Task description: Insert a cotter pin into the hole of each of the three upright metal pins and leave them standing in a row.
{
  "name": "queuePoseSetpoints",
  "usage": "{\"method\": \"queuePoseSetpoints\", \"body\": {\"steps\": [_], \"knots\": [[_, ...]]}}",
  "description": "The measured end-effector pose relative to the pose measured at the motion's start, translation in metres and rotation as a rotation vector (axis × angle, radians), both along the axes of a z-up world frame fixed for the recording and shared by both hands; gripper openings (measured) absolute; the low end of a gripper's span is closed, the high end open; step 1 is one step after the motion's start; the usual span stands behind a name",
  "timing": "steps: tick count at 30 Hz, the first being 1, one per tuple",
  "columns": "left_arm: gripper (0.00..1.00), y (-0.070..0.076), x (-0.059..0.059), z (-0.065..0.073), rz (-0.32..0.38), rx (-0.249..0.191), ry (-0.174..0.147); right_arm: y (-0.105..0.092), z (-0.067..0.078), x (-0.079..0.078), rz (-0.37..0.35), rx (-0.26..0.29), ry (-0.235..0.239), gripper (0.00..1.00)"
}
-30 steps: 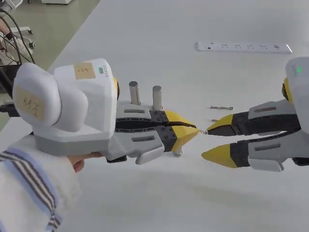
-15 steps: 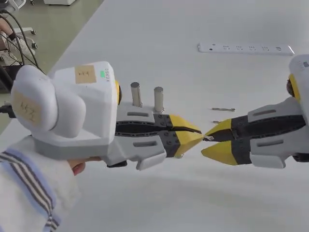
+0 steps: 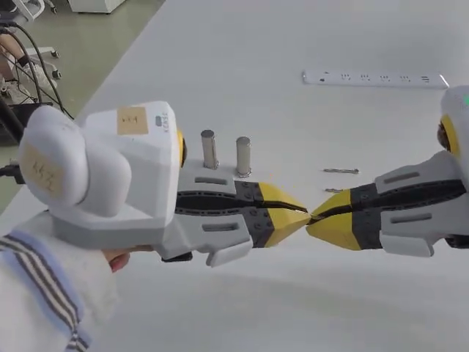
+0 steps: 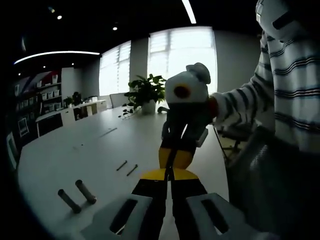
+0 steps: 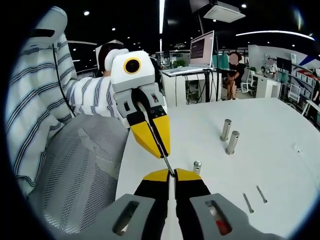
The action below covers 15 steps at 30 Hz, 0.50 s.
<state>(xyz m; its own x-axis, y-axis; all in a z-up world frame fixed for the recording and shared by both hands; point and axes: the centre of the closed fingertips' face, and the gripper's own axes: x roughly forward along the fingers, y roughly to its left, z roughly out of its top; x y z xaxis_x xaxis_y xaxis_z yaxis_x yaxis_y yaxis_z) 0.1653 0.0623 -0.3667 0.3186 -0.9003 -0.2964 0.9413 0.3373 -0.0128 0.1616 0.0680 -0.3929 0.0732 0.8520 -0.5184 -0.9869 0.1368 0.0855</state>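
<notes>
The broad white tabletop [image 3: 220, 66] carries the work. Its landmark is the pair of upright grey metal cylinder pins [image 3: 243, 156], which stand side by side.

The bulky white left gripper [image 3: 302, 214], with black jaws tipped in yellow, reaches past the near side of that pair. The matching right gripper [image 3: 316, 220] comes in from the opposite side, and the two meet tip to tip just in front of the pair. A long white power strip [image 3: 374, 77] lies well beyond the pair.

In the right gripper view a third grey metal pin [image 5: 197, 166] stands apart from the pair, on the person's side, just by the meeting tips. Two spare thin cotter pins [image 3: 341, 171] lie flat to the right of the pair.

The held cotter pin [image 5: 167, 162], a fine steel wire, bridges the two grippers. Each gripper's jaws are pressed together on one end of it.

This looks like a regrip between grippers before the first insertion. Whether any pin already carries a cotter cannot be made out. Next, one gripper would need to let go. The other would then line the wire up with the third pin's cross hole, which is too small to see here.
</notes>
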Motion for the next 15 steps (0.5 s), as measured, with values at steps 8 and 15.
{"method": "queuePoseSetpoints", "body": {"steps": [8, 15], "knots": [[0.00, -0.0013, -0.0028, -0.0024, -0.007, 0.007, 0.008, -0.0021, 0.0016, -0.0043, 0.036, -0.013, -0.010, 0.00], [0.00, -0.0051, -0.0076, -0.0029, -0.025, 0.006, 0.022, -0.0072, 0.0036, -0.0085, 0.075, -0.017, -0.008, 0.00]]}}
